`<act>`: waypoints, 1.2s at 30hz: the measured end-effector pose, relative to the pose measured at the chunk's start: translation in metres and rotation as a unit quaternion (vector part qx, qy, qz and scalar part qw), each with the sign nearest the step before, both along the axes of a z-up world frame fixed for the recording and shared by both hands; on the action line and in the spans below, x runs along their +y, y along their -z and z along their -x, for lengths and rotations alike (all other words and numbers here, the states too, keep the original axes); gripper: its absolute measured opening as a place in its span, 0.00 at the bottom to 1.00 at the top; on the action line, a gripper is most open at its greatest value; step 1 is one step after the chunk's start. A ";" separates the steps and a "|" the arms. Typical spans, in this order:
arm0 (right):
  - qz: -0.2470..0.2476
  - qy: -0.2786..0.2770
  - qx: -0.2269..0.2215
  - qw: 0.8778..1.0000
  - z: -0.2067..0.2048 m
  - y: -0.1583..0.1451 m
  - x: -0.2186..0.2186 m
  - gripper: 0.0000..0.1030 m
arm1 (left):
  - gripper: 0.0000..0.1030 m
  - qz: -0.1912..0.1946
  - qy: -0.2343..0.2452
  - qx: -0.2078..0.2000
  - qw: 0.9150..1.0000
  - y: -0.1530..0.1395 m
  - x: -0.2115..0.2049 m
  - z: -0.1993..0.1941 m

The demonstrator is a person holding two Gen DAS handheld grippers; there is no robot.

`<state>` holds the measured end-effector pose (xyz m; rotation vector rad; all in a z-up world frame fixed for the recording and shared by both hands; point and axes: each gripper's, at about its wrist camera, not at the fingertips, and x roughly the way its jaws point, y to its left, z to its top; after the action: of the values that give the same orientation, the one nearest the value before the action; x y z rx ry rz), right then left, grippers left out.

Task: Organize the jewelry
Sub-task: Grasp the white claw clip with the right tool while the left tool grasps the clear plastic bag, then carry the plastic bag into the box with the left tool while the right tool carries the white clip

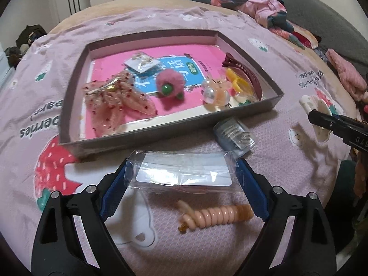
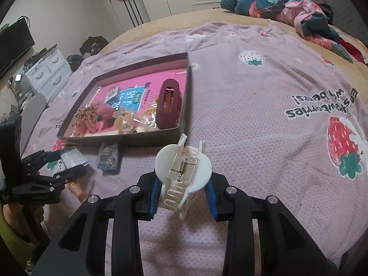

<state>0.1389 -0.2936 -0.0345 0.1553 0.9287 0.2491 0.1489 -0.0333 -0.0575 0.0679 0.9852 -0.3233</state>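
My left gripper [image 1: 182,168] is shut on a clear plastic packet [image 1: 184,174] with a white card inside, held just above the bedspread in front of the grey box tray [image 1: 161,135]. The tray holds a pink beaded bow [image 1: 112,101], a pink pom-pom [image 1: 170,87], a pearl hair tie [image 1: 214,92], yellow rings [image 1: 239,80] and a dark red claw clip [image 2: 169,101]. My right gripper [image 2: 183,179] is shut on a white claw clip [image 2: 184,161], lifted off the bedspread to the right of the tray [image 2: 128,138]. The left gripper [image 2: 69,163] shows at far left.
A small clear blue box of earrings [image 1: 234,135] lies by the tray's near right corner. A peach spiral hair tie [image 1: 218,216] lies below my left fingers. Crumpled bedding [image 2: 287,2] is heaped at the back right. A white dresser [image 2: 48,69] stands beyond the bed's left edge.
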 end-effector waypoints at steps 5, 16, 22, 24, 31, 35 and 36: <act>0.006 -0.008 -0.008 1.000 0.007 -0.008 0.008 0.31 | 0.80 0.010 -0.012 -0.011 1.000 -0.011 0.010 0.008; 0.015 -0.034 -0.025 0.999 0.023 -0.026 0.035 0.31 | 0.80 0.034 -0.030 -0.035 0.998 -0.035 0.032 0.023; 0.020 -0.051 -0.032 0.998 0.027 -0.034 0.052 0.31 | 0.80 0.040 -0.044 -0.045 0.997 -0.042 0.048 0.032; 0.021 -0.059 -0.037 0.997 0.029 -0.038 0.059 0.31 | 0.80 0.044 -0.052 -0.047 0.997 -0.044 0.054 0.034; 0.026 -0.089 -0.041 0.995 0.034 -0.045 0.085 0.31 | 0.80 0.056 -0.075 -0.056 0.994 -0.050 0.075 0.039; 0.026 -0.105 -0.045 0.993 0.036 -0.048 0.097 0.31 | 0.80 0.055 -0.086 -0.064 0.993 -0.056 0.084 0.043; 0.026 -0.107 -0.045 0.993 0.036 -0.049 0.100 0.31 | 0.80 0.056 -0.091 -0.066 0.992 -0.058 0.088 0.044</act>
<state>0.1030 -0.1937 0.0142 -0.0044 0.8606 0.4277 0.1050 0.0544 0.0003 -0.1005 0.8348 -0.2030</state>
